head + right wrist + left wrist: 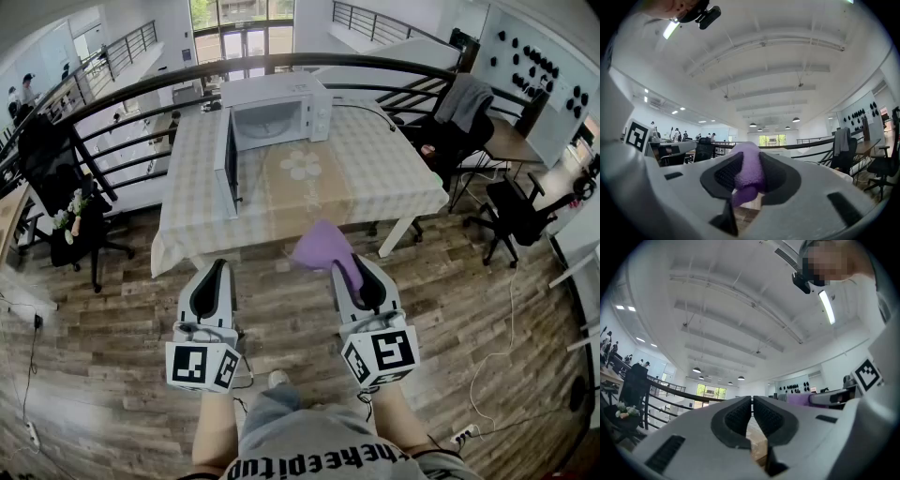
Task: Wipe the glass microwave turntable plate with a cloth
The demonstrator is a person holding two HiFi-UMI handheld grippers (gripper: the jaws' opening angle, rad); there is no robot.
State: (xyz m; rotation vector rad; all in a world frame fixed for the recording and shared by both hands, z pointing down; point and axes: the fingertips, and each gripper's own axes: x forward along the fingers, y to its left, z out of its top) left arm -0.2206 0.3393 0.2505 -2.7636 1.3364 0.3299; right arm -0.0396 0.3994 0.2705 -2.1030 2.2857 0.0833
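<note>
A purple cloth [323,247] is pinched in my right gripper [357,269], which is shut on it; in the right gripper view the cloth [748,174] bulges between the dark pads. My left gripper [215,273] is shut with nothing in it, its pads [738,416] pressed together. Both are held over the wooden floor, well short of the table. A white microwave [277,112] stands on the table with its door [228,163] swung open to the left. The glass turntable plate inside cannot be made out.
The table [375,173] wears a pale checked cloth with a flower print. Black office chairs [455,127] stand at the right and a dark chair [56,178] at the left. A black railing [281,64] runs behind the table. Cables trail over the floor.
</note>
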